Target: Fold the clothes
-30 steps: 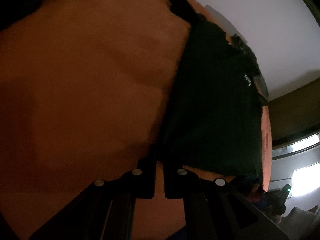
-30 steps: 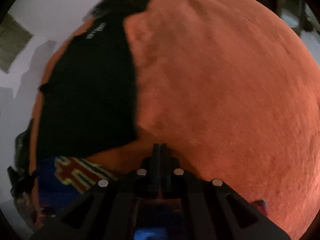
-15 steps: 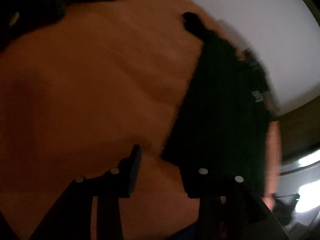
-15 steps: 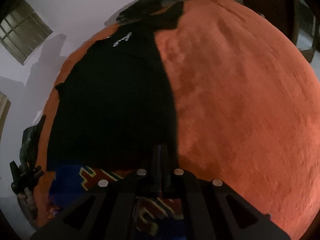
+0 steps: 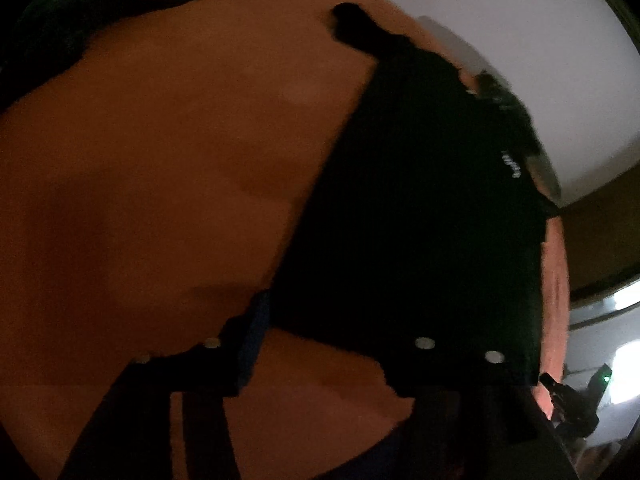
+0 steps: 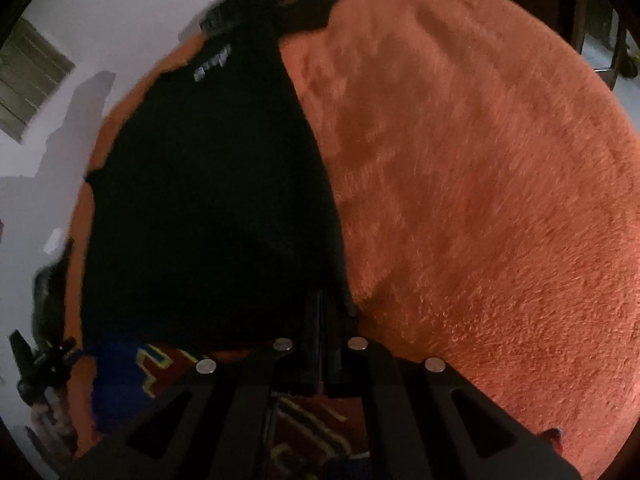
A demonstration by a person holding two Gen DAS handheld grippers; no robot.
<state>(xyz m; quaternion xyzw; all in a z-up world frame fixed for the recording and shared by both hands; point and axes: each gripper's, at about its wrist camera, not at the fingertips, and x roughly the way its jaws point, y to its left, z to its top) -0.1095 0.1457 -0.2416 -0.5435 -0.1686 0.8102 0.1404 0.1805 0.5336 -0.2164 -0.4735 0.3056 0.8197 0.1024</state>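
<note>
A fold of the black garment [image 5: 420, 216] is being released: the left claw [image 5: 324, 344] has just been opening, nothing between; the right claw [image 6: 322, 320] is pinched on its hem at lower centre; release is judged next.

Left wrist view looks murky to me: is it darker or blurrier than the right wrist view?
Left wrist view: dim and soft, the black shirt a near featureless shape on the dull orange blanket. Right wrist view: brighter, blanket pile crisp on the right, shirt edges smeared. Both bend at the rim from the fisheye.
</note>
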